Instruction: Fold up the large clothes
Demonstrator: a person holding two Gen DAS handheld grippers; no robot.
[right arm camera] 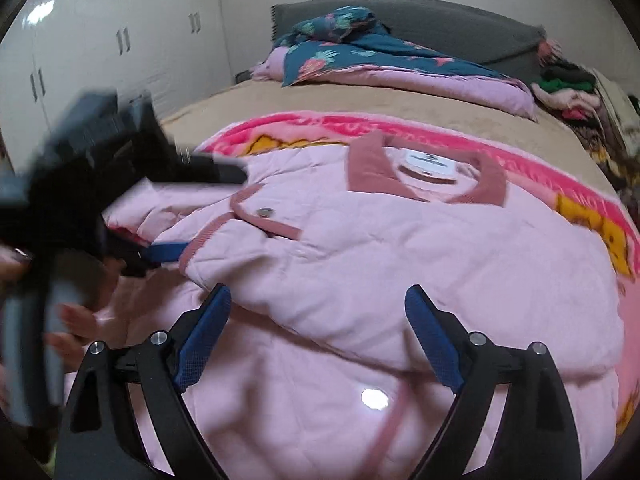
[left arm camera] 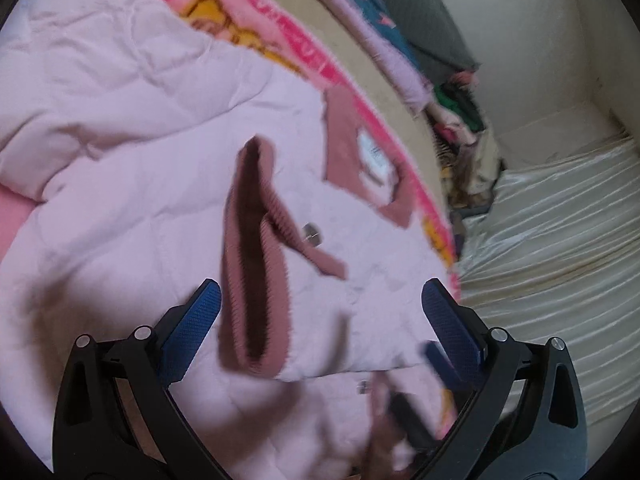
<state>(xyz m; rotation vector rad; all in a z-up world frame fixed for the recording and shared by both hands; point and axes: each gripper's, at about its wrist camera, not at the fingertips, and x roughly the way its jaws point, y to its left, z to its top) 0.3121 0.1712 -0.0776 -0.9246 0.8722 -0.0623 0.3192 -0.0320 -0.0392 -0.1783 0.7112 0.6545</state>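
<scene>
Two grippers are in your hands, and both are wide apart with nothing between their fingers. Your left gripper (left arm camera: 320, 312) hangs just above the pink jacket (left arm camera: 132, 184), and its blue pads (left arm camera: 192, 332) sit on each side of a sleeve cuff (left arm camera: 256, 264). The cuff is a darker, dusty pink, and its dark opening faces you. Your right gripper (right arm camera: 318, 328) hangs over the jacket too, near the folded edge of the front. In the left view you can see one of its blue fingers, blurry, at the lower right.

The pink jacket (right arm camera: 400, 248) lies on a bright pink blanket (right arm camera: 520, 168) with yellow shapes on it. The blanket lies on a tan bed cover (right arm camera: 320, 100). The jacket's collar (right arm camera: 424, 176) points away from you, and a white label (right arm camera: 430, 164) shows inside it. A small metal snap (right arm camera: 265, 212) sits on the front, near the cuff.

In the right view, your left gripper shows at the left side, blurry, with your hand (right arm camera: 76, 320) holding it.

Farther up the bed lies a blue quilt (right arm camera: 360, 52) with pink flowers, in front of a gray headboard (right arm camera: 460, 24). A pile of clothes (right arm camera: 568, 88) sits at the right. White closet doors (right arm camera: 100, 40) stand at the left.
</scene>
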